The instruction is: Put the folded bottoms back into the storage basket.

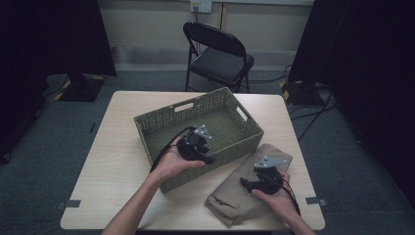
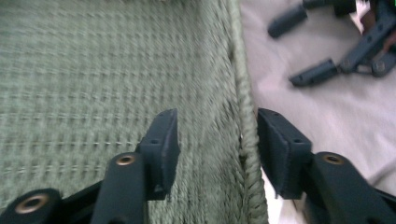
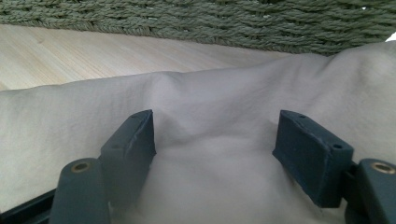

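A green woven basket (image 1: 161, 127) stands in the middle of the wooden table (image 1: 112, 161). My left gripper (image 1: 209, 157) is at its near wall. In the left gripper view the left gripper (image 2: 217, 140) straddles the basket's rim (image 2: 247, 93), one jaw inside and one outside, open, with the rim close to the outer pad. A folded beige cloth (image 1: 235, 196) lies to the right of the basket. My right gripper (image 1: 244, 183) rests on it. In the right gripper view the right gripper (image 3: 215, 140) is open with a low fold of cloth (image 3: 210, 93) between the jaws.
The basket's wall (image 3: 210, 23) runs just beyond the cloth, with bare table (image 3: 93, 51) to one side. A black folding chair (image 1: 220, 54) stands behind the table. Dark screens flank the room, and cables lie on the floor at right.
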{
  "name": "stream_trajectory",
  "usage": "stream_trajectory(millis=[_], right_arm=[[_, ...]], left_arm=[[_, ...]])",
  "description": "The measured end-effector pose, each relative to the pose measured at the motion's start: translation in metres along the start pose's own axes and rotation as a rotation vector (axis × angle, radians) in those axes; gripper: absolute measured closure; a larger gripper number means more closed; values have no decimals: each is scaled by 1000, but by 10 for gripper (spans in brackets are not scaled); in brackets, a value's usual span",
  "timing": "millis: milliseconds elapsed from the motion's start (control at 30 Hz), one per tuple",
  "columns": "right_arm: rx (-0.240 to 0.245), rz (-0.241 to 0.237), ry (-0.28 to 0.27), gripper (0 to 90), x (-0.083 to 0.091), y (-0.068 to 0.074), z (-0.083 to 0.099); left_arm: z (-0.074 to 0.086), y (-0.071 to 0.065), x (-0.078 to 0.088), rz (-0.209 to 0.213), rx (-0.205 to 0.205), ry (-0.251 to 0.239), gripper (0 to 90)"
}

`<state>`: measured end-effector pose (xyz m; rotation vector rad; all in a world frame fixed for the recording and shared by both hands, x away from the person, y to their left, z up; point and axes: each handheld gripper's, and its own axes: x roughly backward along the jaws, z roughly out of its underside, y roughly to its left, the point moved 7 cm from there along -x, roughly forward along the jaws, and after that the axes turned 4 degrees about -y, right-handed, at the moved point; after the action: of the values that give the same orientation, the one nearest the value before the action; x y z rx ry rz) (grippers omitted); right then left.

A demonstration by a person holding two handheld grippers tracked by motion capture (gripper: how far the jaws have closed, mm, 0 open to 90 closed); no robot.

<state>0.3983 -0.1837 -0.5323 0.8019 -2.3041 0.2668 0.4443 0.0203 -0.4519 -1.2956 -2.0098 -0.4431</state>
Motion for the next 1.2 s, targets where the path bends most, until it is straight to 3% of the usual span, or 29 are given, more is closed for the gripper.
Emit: stream_trajectory(millis=[167,333,400,467,533,633,767,933,1067,1167,1200], right_arm=[[-1,0,0,275,0,0,0],[-3,-3,1,275,1,0,0],[-5,-4,1,275,1,0,0],[-3,-5,2,275,1,0,0],[4,-11,1,276,2,0,-1],[1,-14,-1,280,3,0,-2],[-2,-16,-15,287,5,-1,-6],[-18,-6,-57,288,14,-7,-14],[-50,8,-93,310,25,-21,-19],[-56,43,-102,370,33,-39,-19],[-56,43,-102,370,33,-39,-19]], left_arm=[[-7,-2,13,-44,14,-79,439],[-14,-12,30,-68,28,-163,390],[-17,-18,36,-86,16,-199,398],[-18,-26,42,-68,17,-214,405],[-16,-31,46,-80,1,-214,416],[-7,-39,48,-66,-6,-208,456],[-1,-51,47,-39,13,-224,477],[11,-69,35,-11,14,-225,461],[23,-78,22,-4,5,-221,453],[28,-84,11,29,4,-196,512],[29,-86,8,40,8,-198,512]])
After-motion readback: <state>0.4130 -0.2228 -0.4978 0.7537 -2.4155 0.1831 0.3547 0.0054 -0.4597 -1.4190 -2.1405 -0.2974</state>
